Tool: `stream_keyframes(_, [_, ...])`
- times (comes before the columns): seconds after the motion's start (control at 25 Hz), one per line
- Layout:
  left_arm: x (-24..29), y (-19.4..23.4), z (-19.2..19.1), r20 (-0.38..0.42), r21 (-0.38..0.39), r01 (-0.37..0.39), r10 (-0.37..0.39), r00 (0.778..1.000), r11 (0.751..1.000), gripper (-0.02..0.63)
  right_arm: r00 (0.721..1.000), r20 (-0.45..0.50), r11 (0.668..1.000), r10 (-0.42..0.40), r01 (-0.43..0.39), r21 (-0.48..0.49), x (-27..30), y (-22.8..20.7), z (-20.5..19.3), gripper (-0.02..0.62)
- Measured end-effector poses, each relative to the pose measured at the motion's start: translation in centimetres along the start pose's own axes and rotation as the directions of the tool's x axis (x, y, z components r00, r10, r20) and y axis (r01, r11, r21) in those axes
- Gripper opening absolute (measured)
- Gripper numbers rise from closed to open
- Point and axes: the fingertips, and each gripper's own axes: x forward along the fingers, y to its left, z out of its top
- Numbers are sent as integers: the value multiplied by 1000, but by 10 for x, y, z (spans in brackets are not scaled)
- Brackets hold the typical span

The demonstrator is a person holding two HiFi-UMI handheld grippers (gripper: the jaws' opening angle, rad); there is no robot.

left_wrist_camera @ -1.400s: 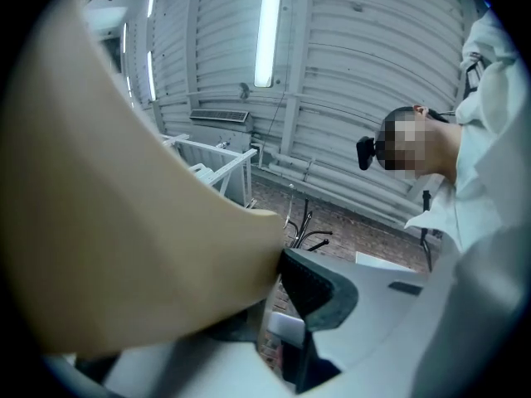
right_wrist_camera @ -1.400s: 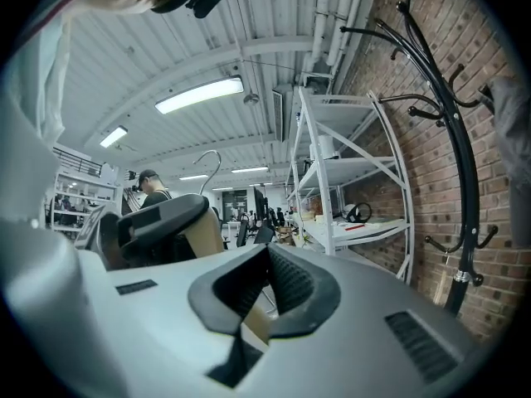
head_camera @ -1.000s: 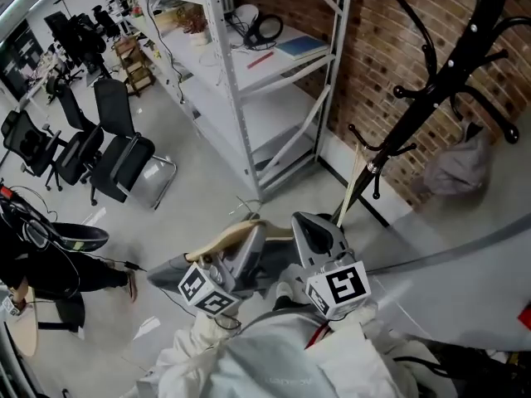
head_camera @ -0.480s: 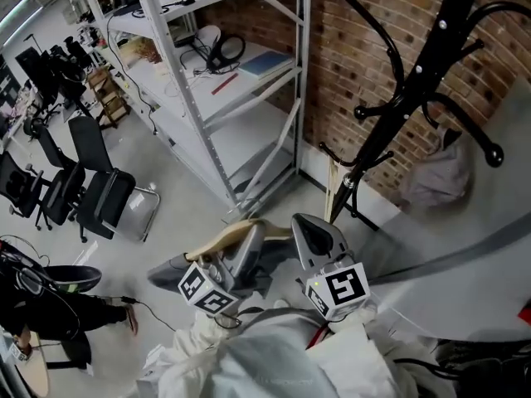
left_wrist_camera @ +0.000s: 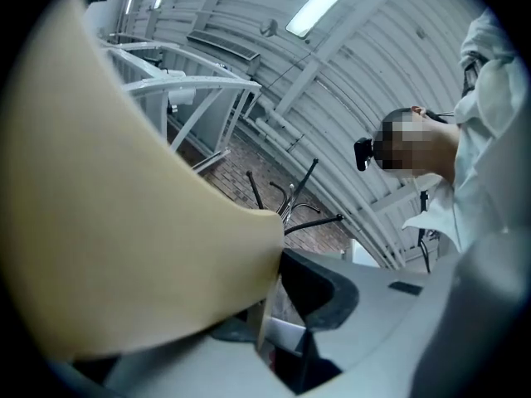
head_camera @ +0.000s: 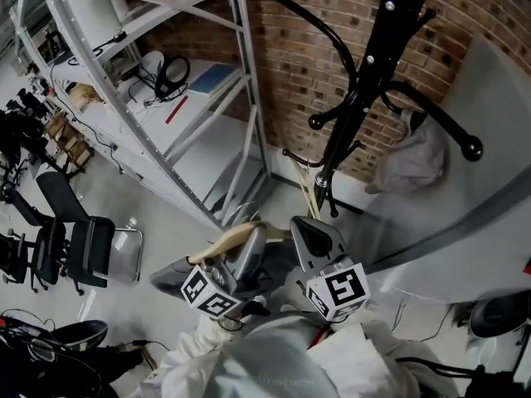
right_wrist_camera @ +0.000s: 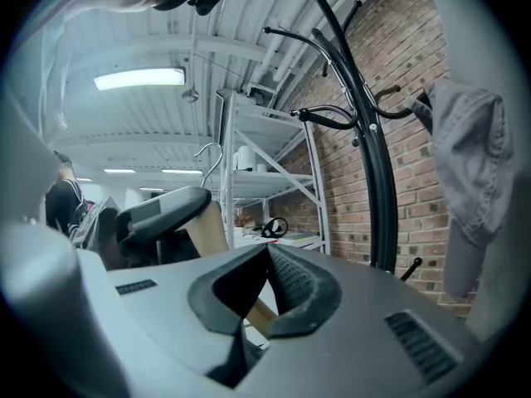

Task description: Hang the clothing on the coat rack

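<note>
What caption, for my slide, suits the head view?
Left gripper and right gripper hold a wooden hanger near the coat rack.

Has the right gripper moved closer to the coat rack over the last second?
Yes. In the head view the right gripper now sits almost directly below the coat rack pole; a second ago the pole stood off to its right.
</note>
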Motion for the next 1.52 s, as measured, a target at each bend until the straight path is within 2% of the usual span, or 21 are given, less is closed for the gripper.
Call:
stream_keyframes(0.2, [15, 14, -6, -53, -93, 100, -106, 993, 991, 97, 990, -3, 990, -141, 141, 11, 7, -15, -1, 25])
stream_keyframes(0.48, [24, 28, -9, -107, -221, 221, -249, 962, 950, 97, 949, -10, 949, -316, 316, 0, 11, -17, 1, 25])
stream_keyframes(0.8, [26, 17, -16, -157, -348, 369, -441, 884, 862, 97, 839, -17, 839, -543, 543, 3, -15, -11, -3, 25])
stream_keyframes(1.0, [25, 16, -14, -165, -374, 405, -490, 856, 834, 97, 799, -16, 799, -601, 601, 6, -23, 0, -4, 25])
stream_keyframes(1.16, [31, 11, -12, -165, -390, 419, -510, 844, 820, 97, 771, 0, 771, -637, 637, 14, -35, 2, 1, 25])
stream_keyframes(1.36, [39, 5, -11, -152, -403, 430, -522, 839, 808, 97, 759, 24, 759, -651, 651, -9, -41, -2, 11, 25])
stream_keyframes(1.52, [46, -1, -13, -141, -412, 435, -528, 837, 801, 97, 761, 30, 760, -648, 649, -26, -46, -9, 15, 25])
